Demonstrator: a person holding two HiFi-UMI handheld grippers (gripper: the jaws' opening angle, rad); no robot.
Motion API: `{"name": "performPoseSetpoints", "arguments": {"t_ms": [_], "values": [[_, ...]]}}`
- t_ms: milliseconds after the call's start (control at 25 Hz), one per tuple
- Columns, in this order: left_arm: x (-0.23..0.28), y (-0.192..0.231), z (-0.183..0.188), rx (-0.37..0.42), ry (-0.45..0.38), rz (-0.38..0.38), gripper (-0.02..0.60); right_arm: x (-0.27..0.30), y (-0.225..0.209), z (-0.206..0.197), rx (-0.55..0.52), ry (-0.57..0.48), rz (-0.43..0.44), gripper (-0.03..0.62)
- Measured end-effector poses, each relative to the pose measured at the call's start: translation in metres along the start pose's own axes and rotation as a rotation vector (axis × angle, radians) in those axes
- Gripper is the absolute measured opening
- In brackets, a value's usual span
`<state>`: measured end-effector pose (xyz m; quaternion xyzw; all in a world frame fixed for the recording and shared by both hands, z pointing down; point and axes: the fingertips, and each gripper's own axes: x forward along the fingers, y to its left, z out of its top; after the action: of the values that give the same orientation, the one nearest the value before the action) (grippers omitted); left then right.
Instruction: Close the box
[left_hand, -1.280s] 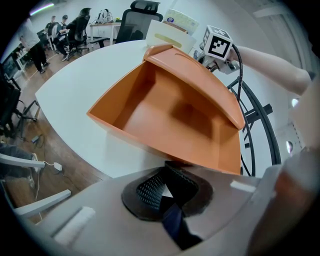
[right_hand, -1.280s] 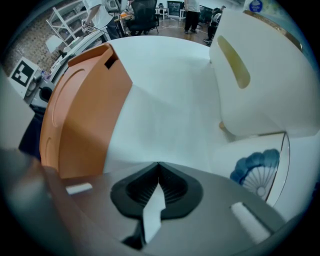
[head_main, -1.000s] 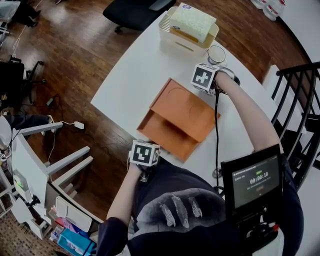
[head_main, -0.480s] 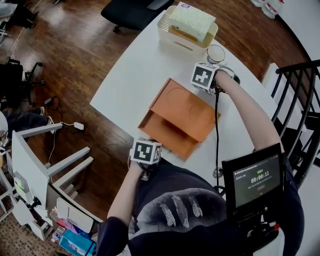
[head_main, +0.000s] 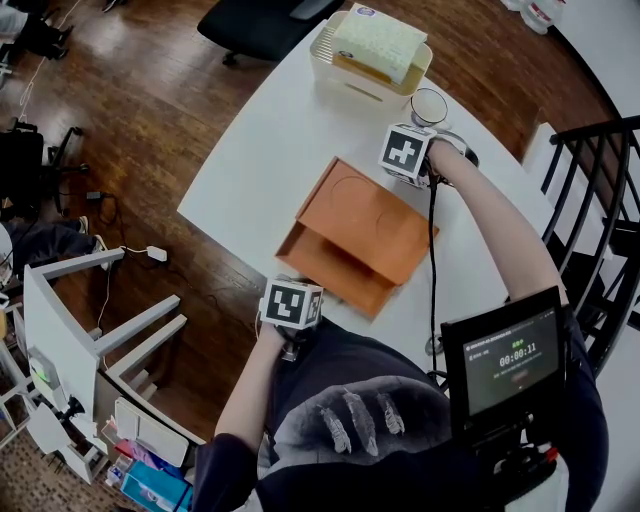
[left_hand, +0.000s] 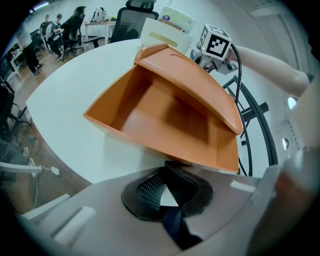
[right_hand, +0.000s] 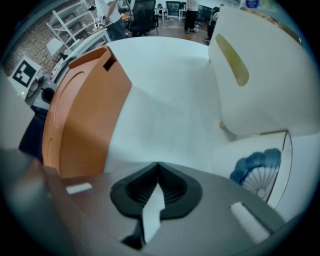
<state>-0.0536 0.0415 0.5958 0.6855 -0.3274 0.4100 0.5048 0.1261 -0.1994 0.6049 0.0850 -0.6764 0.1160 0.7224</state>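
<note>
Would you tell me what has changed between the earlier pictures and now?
Almost nothing: the left gripper shifted very slightly, and nothing was gripped or released. The orange box keeps its lid partly raised. The right gripper stays beside the lid, and both stay shut.

- We take this for an open office: a black swivel chair (head_main: 262, 22) on a dark wooden floor (head_main: 130, 110)
- We see people (left_hand: 75, 22) seated at distant desks (left_hand: 97, 25)

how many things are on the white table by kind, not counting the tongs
orange plastic box with lid: 1
cream plastic basket: 1
pale green packet in the basket: 1
round cup with blue fan print: 1
total: 4
</note>
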Motion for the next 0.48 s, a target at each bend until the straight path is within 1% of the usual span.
{"name": "performPoseSetpoints", "arguments": {"t_ms": [160, 360, 480], "values": [[0.002, -0.001, 0.002, 0.001, -0.002, 0.005, 0.015, 0.001, -0.001, -0.004, 0.006, 0.014, -0.008, 0.003], [0.002, -0.003, 0.01, 0.023, -0.008, 0.01, 0.015, 0.0, -0.001, -0.002, -0.008, 0.01, -0.003, 0.003], [0.002, -0.004, 0.011, 0.022, -0.019, 0.001, 0.014, 0.001, -0.001, -0.002, -0.001, 0.007, -0.008, 0.003]]}}
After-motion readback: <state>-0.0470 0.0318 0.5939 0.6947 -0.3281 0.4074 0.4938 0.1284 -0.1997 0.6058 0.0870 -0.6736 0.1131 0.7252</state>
